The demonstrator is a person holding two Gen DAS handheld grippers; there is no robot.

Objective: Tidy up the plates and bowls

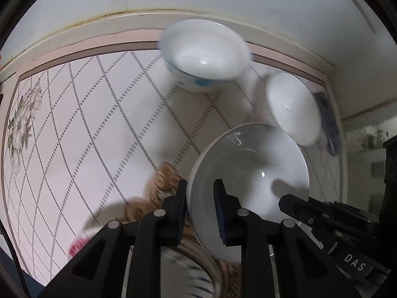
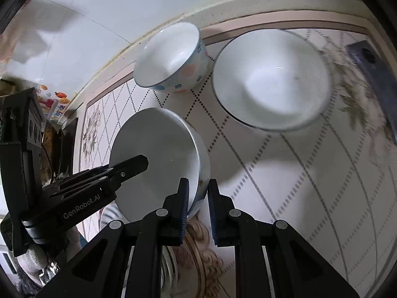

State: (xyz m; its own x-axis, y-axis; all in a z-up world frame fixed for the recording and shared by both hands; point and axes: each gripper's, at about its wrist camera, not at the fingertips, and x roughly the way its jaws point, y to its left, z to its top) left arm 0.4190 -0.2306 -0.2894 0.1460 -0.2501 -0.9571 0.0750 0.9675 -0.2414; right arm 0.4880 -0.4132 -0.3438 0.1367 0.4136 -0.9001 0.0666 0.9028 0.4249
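- Left wrist view: your left gripper (image 1: 199, 208) straddles the near rim of a white bowl (image 1: 250, 173); one finger sits outside the wall and one inside, closed narrow on the rim; the bowl looks tilted and lifted above the patterned tablecloth (image 1: 74, 129), though blur hides whether its far edge touches anything.
- Right wrist view: your right gripper (image 2: 197, 203) pinches the opposite rim of that white bowl (image 2: 158, 159), fingers narrow with the wall between them; so both tools hold one bowl, which sits between the two grippers.
- Further back, near the wall, stand a floral-print bowl (image 2: 173, 59) and a wide white bowl (image 2: 271, 79) just beside it, apparently apart from each other; a dark flat object (image 2: 372, 74) lies at the right edge, too blurred to name.
- Below the held bowl you can glimpse a gold-patterned plate (image 2: 203, 243), partly hidden by the fingers.
- Handling, as a judgement: glazed ceramic like this is likely stiff, fairly heavy and slick, and it will chip if knocked; a rim pinch gives little purchase, so keep the pads well down the wall, keep both holds level, and lower it gently onto anything beneath.
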